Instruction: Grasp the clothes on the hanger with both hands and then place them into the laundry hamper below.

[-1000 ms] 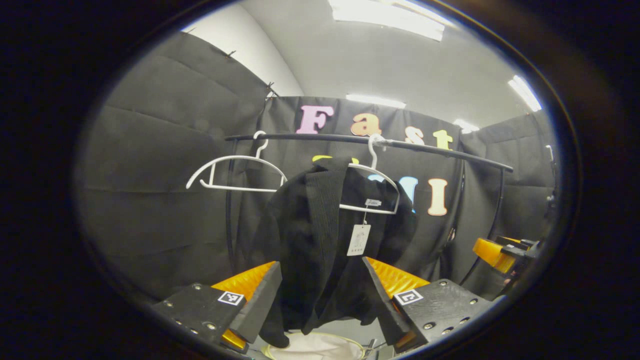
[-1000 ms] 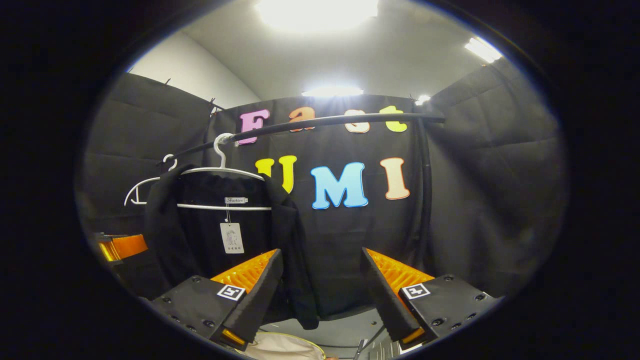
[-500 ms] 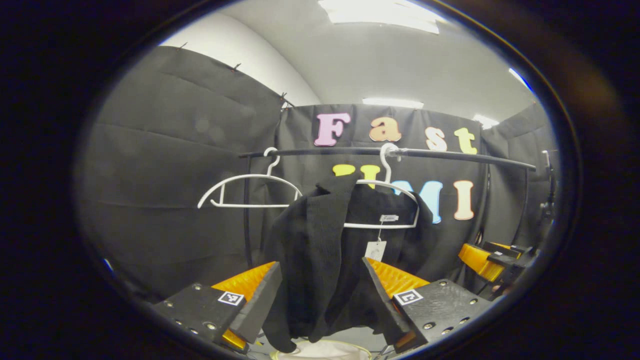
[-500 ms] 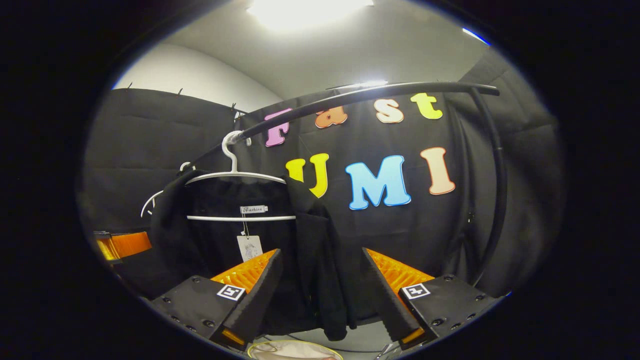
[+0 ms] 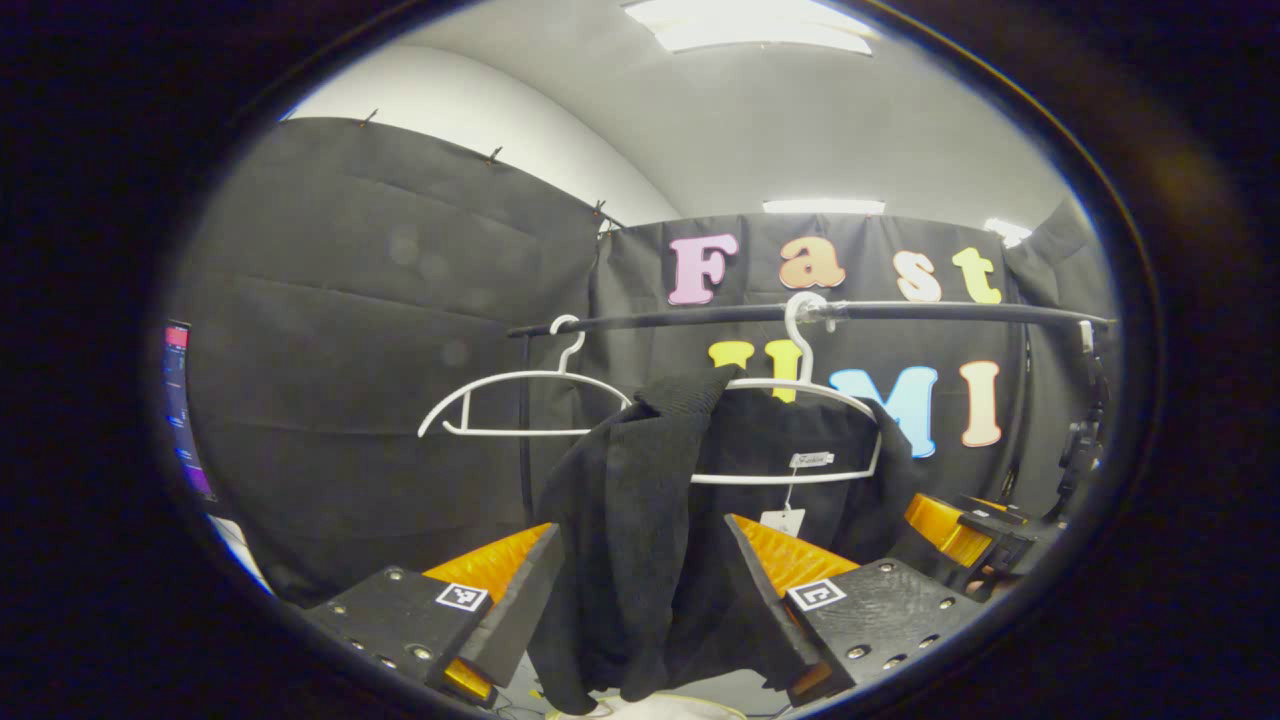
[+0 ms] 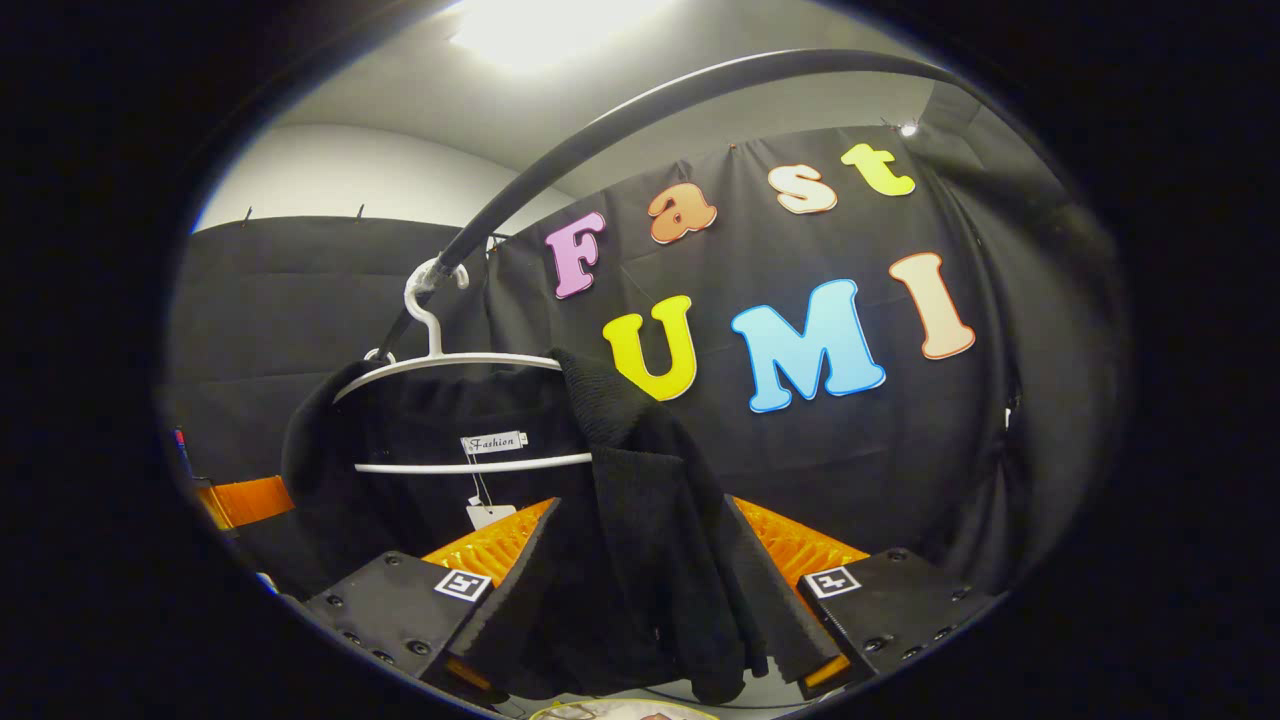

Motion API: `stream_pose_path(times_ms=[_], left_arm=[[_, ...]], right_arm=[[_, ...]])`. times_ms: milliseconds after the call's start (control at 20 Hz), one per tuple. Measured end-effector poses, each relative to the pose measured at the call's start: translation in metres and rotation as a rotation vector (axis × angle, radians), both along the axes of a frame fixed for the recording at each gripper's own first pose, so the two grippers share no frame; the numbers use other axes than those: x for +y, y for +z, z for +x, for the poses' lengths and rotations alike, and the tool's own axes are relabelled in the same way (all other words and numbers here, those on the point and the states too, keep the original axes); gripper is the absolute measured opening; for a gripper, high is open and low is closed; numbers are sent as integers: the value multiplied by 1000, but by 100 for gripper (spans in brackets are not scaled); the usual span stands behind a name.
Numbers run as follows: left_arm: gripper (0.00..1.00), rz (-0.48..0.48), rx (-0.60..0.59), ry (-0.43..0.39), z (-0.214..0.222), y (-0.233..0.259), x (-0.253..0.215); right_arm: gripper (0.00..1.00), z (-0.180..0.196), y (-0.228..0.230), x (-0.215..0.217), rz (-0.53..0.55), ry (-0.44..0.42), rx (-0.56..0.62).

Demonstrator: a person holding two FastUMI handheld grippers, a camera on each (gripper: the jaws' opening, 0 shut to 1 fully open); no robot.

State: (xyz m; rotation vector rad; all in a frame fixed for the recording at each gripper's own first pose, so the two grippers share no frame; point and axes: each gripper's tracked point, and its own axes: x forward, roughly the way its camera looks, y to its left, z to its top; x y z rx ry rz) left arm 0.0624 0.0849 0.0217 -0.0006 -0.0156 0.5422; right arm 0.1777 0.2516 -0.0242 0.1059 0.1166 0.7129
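**Both grippers at jacket fronts**

Left gripper [image 5: 640,590]: fingers apart, black jacket [image 5: 640,540] front panel hanging between them. Right gripper [image 6: 640,590]: fingers apart around the opposite panel. Jacket hangs on white hanger [image 6: 450,365] from the black rail [image 5: 900,312]; empty hanger [image 5: 520,400] to its left.
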Motion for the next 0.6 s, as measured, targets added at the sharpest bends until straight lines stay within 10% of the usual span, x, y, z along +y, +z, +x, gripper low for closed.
stream_pose_path(times_ms=[600], left_arm=[[92, 27, 21, 95, 50, -11, 35]], right_arm=[[98, 44, -21, 42, -19, 26, 34]])
